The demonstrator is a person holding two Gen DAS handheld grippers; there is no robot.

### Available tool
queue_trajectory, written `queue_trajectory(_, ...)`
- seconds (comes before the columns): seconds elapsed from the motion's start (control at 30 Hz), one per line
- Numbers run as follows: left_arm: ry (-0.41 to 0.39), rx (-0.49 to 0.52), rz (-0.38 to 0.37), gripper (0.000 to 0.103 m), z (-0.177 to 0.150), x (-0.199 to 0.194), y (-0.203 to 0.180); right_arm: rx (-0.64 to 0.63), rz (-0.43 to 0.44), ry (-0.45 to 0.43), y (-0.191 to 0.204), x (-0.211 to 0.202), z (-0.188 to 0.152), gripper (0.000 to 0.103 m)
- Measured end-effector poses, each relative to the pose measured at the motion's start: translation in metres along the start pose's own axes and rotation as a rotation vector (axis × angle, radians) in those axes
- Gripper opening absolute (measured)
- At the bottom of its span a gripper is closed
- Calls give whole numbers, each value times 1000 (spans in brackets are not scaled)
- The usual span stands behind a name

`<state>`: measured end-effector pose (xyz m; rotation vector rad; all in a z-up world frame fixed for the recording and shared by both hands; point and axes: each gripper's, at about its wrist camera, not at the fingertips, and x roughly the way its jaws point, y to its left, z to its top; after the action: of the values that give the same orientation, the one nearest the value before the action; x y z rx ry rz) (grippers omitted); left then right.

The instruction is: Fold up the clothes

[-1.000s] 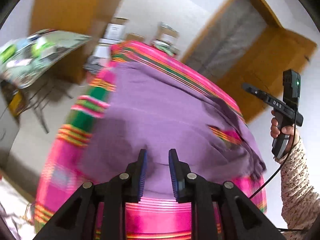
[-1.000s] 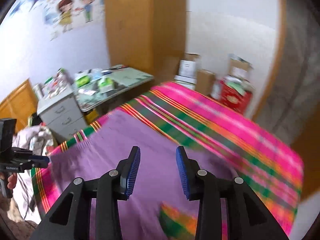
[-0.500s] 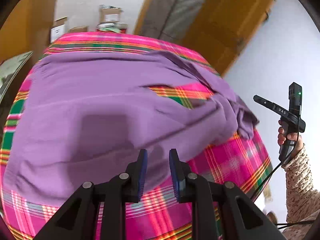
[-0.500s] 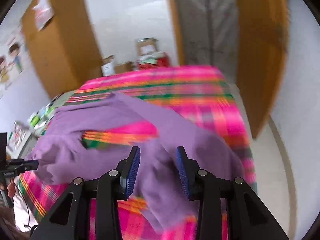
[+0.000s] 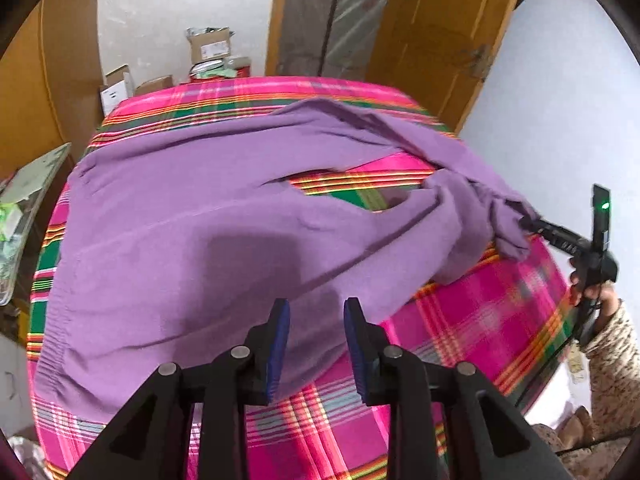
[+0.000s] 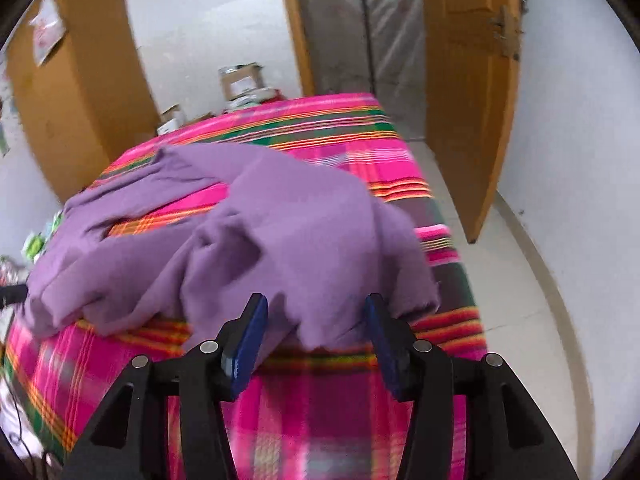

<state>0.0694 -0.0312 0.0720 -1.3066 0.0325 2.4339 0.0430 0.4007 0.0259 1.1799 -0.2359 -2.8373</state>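
Observation:
A purple garment (image 5: 192, 236) lies spread and rumpled on a bed with a pink plaid cover (image 5: 472, 320). My left gripper (image 5: 317, 312) is open and empty, hovering over the garment's near edge. My right gripper (image 6: 316, 316) is open wide at the garment's bunched hem (image 6: 320, 256), whose ragged edge hangs between the blue pads without being clamped. In the left wrist view the right gripper (image 5: 532, 226) shows at the far right, its tip at the garment's bunched end.
Cardboard boxes (image 5: 208, 46) stand beyond the bed's far end. A wooden door (image 6: 468, 80) stands open to the right, with a plastic-covered doorway (image 6: 360, 28) beside it. A wooden wardrobe (image 6: 76, 84) and a cluttered desk (image 5: 24, 200) are at the left.
Both grippers swung toward the bed's near corner. The right gripper opened wider and came up against the garment's bunched hem. The left gripper stayed open over the near edge.

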Motion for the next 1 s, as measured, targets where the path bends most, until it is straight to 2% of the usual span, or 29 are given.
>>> queue_trajectory(0.13, 11, 28, -29, 29, 6, 11, -15, 45, -9, -10, -13, 9, 14, 53)
queue_trajectory(0.17, 14, 36, -29, 29, 8, 14, -19, 55, -11, -12, -16, 10, 18, 50)
queue_trajectory(0.23, 19, 47, -32, 29, 12, 20, -24, 68, 15, -14, -21, 12, 25, 37)
queue_trajectory(0.3, 20, 48, -31, 29, 17, 25, -26, 57, 13, -18, -25, 13, 32, 12)
queue_trajectory(0.33, 24, 51, -31, 29, 19, 29, -27, 44, -5, -21, -26, 13, 36, 8)
queue_trajectory(0.67, 54, 56, -57, 29, 30, 52, -34, 9, -88, -83, -50, 43, 103, 8)
queue_trajectory(0.87, 60, 65, -77, 29, 34, 60, -36, 18, -119, -65, -68, 81, 138, 8)
queue_trajectory(1.0, 61, 68, -86, 29, 36, 64, -37, 11, -140, -32, -74, 103, 143, 8)
